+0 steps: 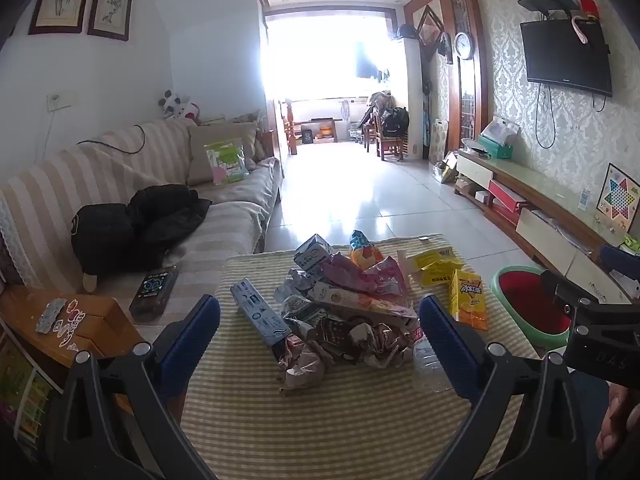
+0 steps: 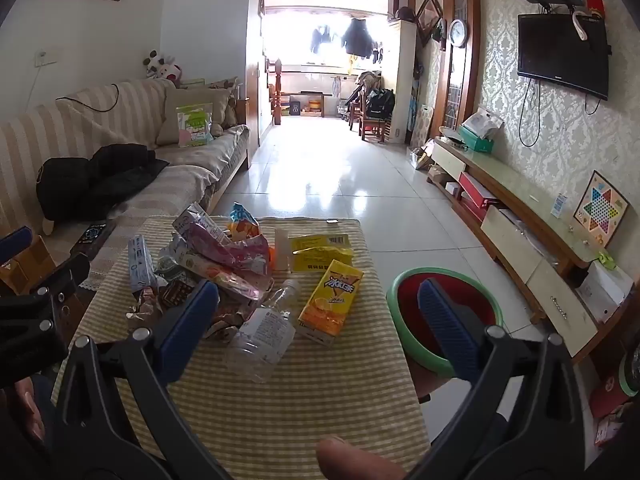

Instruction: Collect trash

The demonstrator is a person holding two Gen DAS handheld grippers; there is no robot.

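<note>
A pile of trash lies on the green striped table: crumpled wrappers, cartons, a blue box, a clear plastic bottle on its side and a yellow drink carton. A green basin with a red inside stands on the floor right of the table. My left gripper is open and empty, just short of the pile. My right gripper is open and empty, above the bottle and yellow carton.
A striped sofa with a black jacket and a remote runs along the left. A low TV cabinet lines the right wall. A wooden side table stands at the left. Tiled floor stretches beyond the table.
</note>
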